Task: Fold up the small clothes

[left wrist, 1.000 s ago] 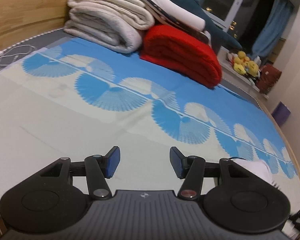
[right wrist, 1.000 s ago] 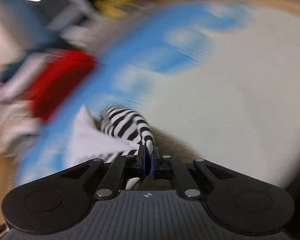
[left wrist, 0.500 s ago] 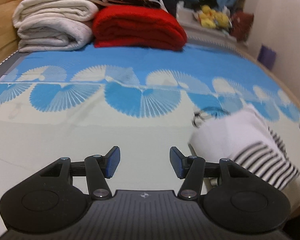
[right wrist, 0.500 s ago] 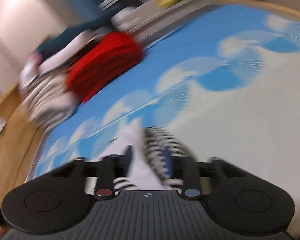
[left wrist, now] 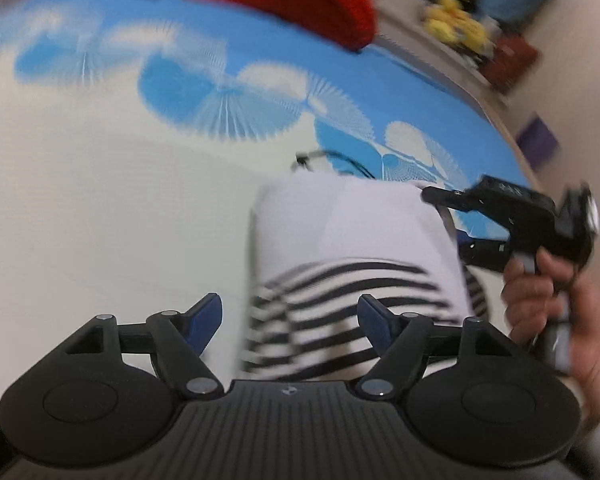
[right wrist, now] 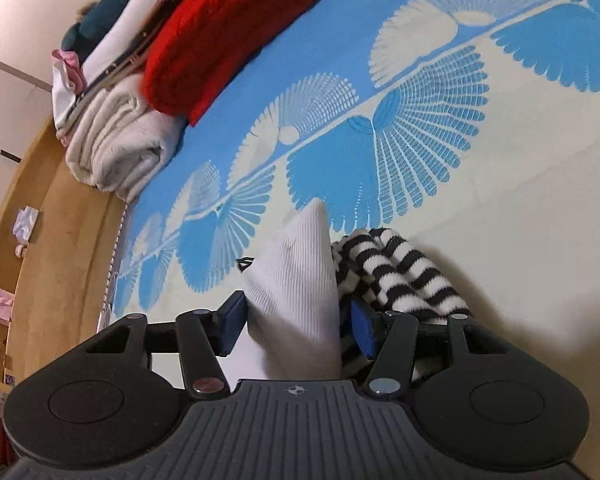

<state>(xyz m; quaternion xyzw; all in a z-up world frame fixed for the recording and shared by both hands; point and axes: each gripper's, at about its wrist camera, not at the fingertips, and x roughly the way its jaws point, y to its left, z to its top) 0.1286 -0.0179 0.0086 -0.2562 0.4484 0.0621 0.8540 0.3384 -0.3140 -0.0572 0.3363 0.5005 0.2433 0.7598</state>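
One white-and-striped garment (right wrist: 300,280) on one blue-and-cream patterned sheet (right wrist: 500,208). Two grippers: left gripper (left wrist: 290,316), right gripper (right wrist: 296,320). One hand (left wrist: 548,300) visible. One red folded blanket (right wrist: 228,28), one cream folded blanket (right wrist: 120,148), one dark thin cord (left wrist: 332,158). Yellow plush toys (left wrist: 456,28), blurred, count unclear.

The garment (right wrist: 296,292) lies on the bedsheet (right wrist: 500,208); folded blankets (right wrist: 180,80) sit at eleven o'clock (right wrist view), well apart.

black claws (left wrist: 290,320), blue pads (left wrist: 206,320)
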